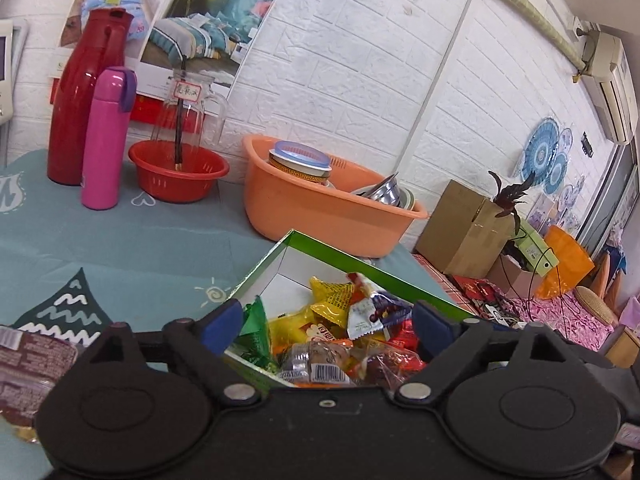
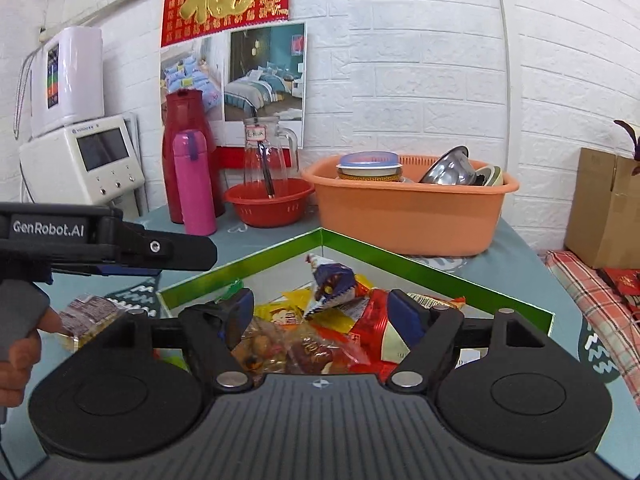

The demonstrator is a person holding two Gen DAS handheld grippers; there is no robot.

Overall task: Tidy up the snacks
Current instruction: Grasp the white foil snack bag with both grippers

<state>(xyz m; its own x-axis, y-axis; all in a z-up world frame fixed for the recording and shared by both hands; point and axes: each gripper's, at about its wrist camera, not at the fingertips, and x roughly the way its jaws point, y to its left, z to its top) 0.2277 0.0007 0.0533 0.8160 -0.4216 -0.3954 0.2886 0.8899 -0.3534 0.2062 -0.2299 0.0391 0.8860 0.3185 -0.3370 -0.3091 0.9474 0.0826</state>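
Crinkly foil snack packets heap high in your green-rimmed cardboard box, so both empty, wide-open grippers, left and right, could spill some toward 9 o'clock, where a brown packet lies.

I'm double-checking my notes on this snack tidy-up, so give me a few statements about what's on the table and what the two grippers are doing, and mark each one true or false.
1. The green-rimmed box holds a heap of wrapped snacks. True.
2. The right gripper is clamped on a snack. False: its jaws stand open above the heap, gripping nothing.
3. The pink bottle stands in front of the tall red jug. True.
4. The orange tub is empty. False: it holds a lidded bowl and a metal bowl.
5. A brown-wrapped snack lies on the table outside the box. True.
6. The left gripper is shut. False: its jaws stand apart over the box.
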